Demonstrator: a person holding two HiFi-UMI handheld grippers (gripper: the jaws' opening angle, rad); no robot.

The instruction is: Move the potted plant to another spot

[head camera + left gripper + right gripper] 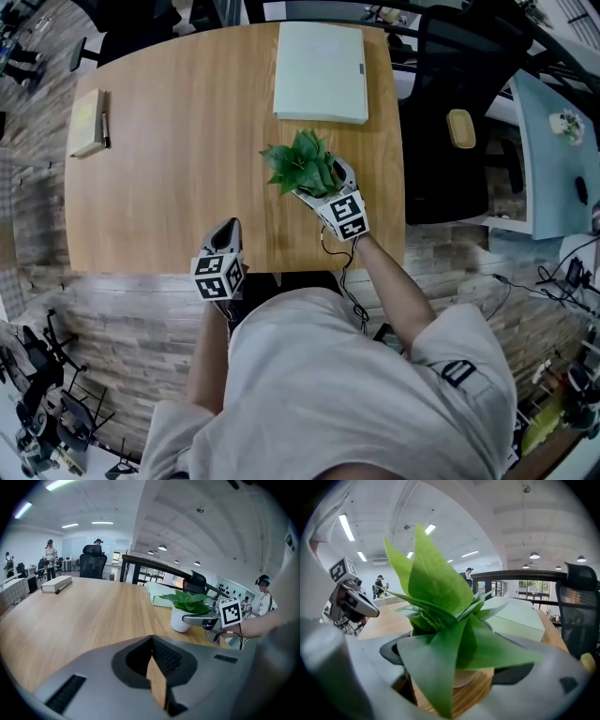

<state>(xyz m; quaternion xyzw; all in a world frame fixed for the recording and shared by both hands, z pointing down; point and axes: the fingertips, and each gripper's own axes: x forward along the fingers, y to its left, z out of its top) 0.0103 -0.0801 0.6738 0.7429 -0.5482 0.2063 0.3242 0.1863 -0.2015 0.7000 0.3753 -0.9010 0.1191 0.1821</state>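
Note:
The potted plant (302, 164), green leaves in a small white pot (179, 620), stands on the wooden table (169, 187) towards its right side. My right gripper (322, 183) reaches in from the front edge with a jaw on each side of the pot. In the right gripper view the plant (440, 611) fills the gap between the jaws of that gripper (459, 667), which is shut on the pot. The leaves hide the contact. My left gripper (228, 228) hovers at the table's front edge, shut and empty, its jaws (157, 667) pointing across the tabletop towards the plant.
A pale green box (321, 70) lies at the far edge behind the plant. A notebook with a pen (87, 122) sits at the far left. A black office chair (450, 122) stands right of the table. People stand in the background (49, 550).

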